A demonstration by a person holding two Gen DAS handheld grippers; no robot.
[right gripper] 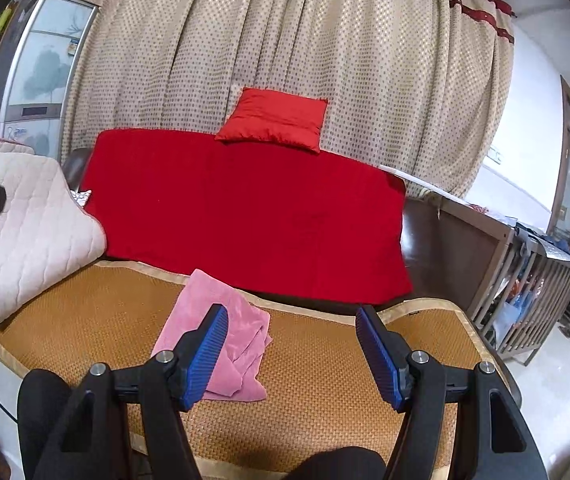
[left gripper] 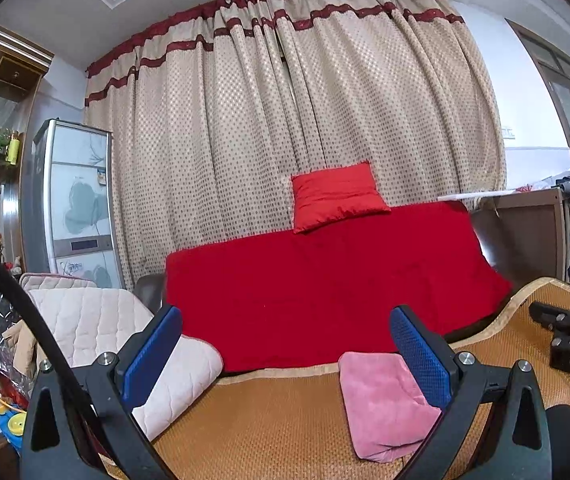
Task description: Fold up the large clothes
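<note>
My right gripper [right gripper: 291, 350] has its fingers spread wide, nothing between them; the left gripper [left gripper: 285, 354] is just as open and empty. The folded pink garment [right gripper: 221, 332] lies on the woven mat [right gripper: 325, 392], at ten o'clock from my right fingers. Red blanket [right gripper: 245, 208] beyond at twelve.

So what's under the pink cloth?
The folded pink fleece cloth lies on a woven orange-brown mat. Anything hidden beneath the cloth itself can't be seen.
</note>
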